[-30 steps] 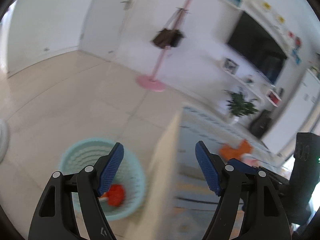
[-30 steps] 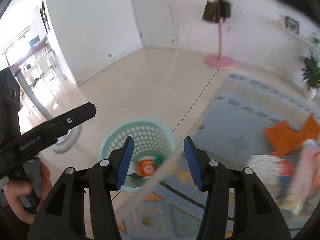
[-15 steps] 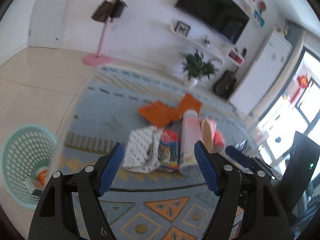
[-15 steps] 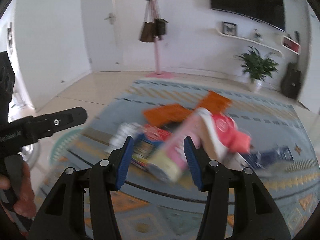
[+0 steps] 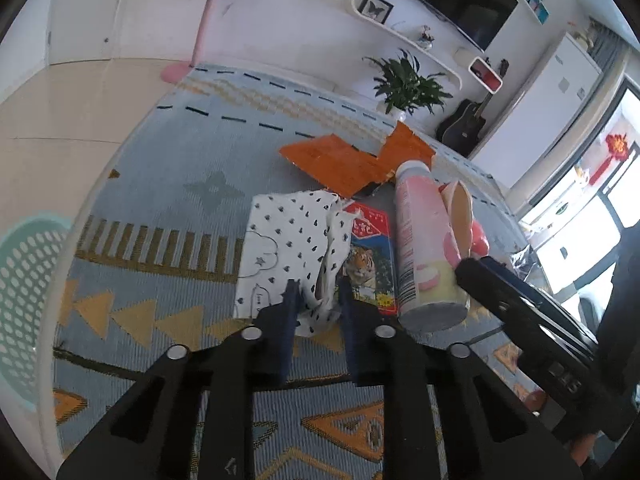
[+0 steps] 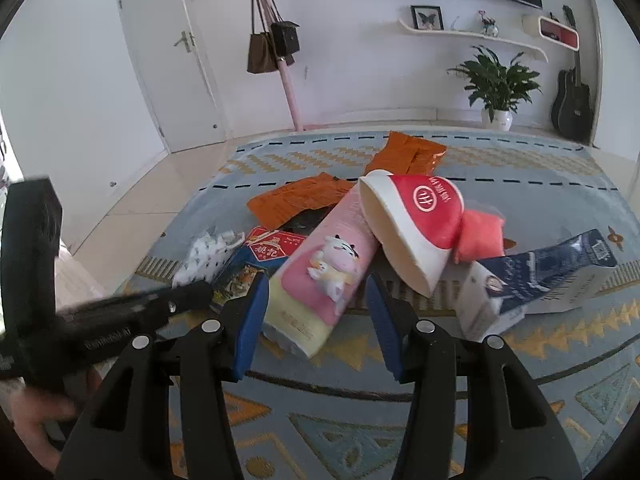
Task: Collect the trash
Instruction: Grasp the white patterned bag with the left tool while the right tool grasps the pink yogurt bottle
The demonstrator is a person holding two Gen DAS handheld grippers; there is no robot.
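A pile of trash lies on the patterned rug. My left gripper [image 5: 316,296] is shut on the near edge of a white dotted wrapper [image 5: 280,248]. My right gripper [image 6: 318,292] is open, its jaws on either side of the near end of a pink milk bottle [image 6: 324,272], which also shows in the left wrist view [image 5: 420,240]. A red tiger carton [image 5: 370,256] lies between wrapper and bottle. A red and white paper bowl [image 6: 412,220], orange wrappers [image 6: 304,200] and a dark blue milk carton [image 6: 532,280] lie around.
A teal mesh waste basket [image 5: 24,280] stands on the tile floor at the left edge of the rug. A pink coat stand [image 6: 288,80], a potted plant [image 6: 496,84] and a guitar [image 6: 572,100] stand along the far wall.
Both grippers swung from the basket to the trash pile and moved down close to it. My left gripper closed on the dotted wrapper; my right gripper came around the pink bottle.
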